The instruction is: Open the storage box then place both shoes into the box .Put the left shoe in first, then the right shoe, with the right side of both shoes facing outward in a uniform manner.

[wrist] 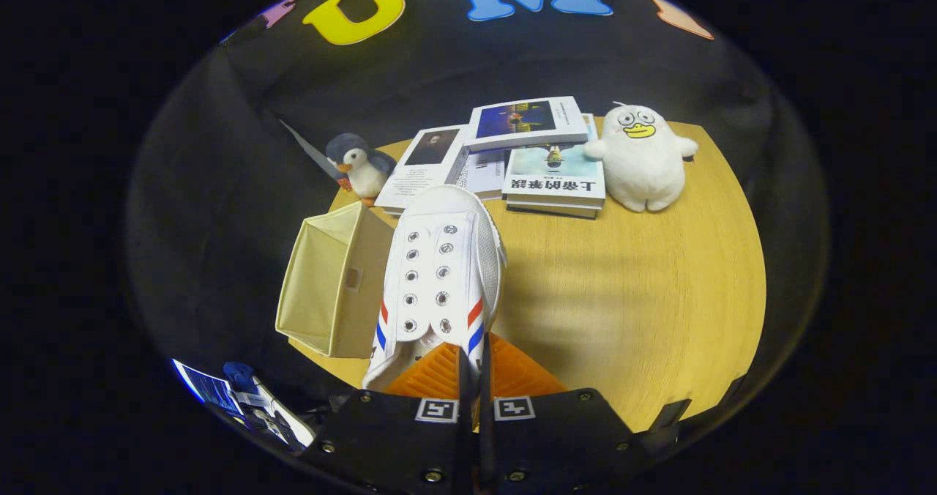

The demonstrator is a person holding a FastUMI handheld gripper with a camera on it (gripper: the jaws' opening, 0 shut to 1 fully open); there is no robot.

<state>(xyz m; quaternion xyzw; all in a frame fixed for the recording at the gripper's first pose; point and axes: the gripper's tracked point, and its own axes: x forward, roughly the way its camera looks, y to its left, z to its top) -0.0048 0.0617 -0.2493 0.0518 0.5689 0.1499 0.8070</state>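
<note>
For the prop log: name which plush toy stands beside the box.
The penguin, grey and white, just beyond the box. The white duck sits across the books, far from it.

Shoes: one white shoe [443, 268], pinched between the gripper's [474, 374] closed fingers
Storage boxes: one cream box [333, 283], touching the shoe's left side
Books: four [556, 180], beyond the shoe
Plush toys: two, a penguin [359, 164] and a white duck [643, 158], flanking the books

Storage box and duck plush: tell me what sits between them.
In the gripper view, the white shoe, pinched by the gripper, hangs between the storage box and the duck plush, over bare table.
</note>
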